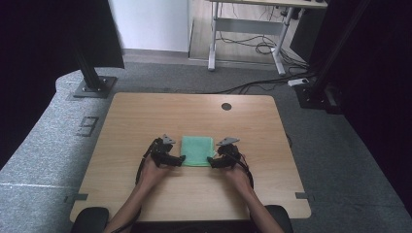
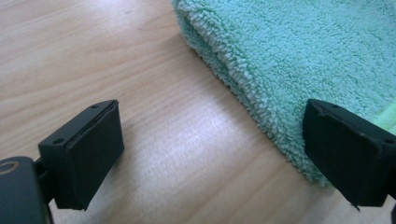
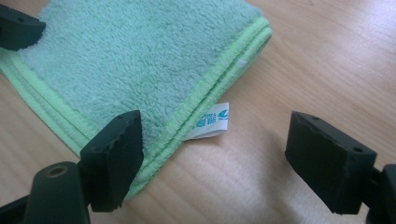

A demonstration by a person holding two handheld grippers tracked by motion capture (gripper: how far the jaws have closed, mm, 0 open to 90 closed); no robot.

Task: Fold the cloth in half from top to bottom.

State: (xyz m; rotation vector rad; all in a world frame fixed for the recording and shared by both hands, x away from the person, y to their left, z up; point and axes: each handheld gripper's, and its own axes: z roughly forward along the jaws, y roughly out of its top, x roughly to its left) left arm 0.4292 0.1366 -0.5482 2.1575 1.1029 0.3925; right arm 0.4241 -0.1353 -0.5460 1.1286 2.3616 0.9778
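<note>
Left tool: jaws wide apart, nothing gripped. In left gripper view, one jaw over bare wood, other jaw over the near edge of the towel; thick folded edge of the pile runs diagonally between the jaws, nearer the towel-side jaw. Contact between that jaw and the pile: cannot tell.

Right tool: jaws also wide apart, nothing gripped. In right gripper view, one jaw above the towel's near corner, other jaw over bare wood well clear of the cloth. Light-green stitched hem doubled along two sides of that corner. Small white label with teal print sticking out from under the hem, lying on the wood between the jaws. Tip of the other tool at upper left of this view, at the towel's far side edge.

From high view: green towel, folded to a flat rectangle, lying at mid-table between both tools, one tool at each near corner. Hands behind each tool, forearms entering from the near edge. Wooden table otherwise carrying a round dark grommet near the far edge.
</note>
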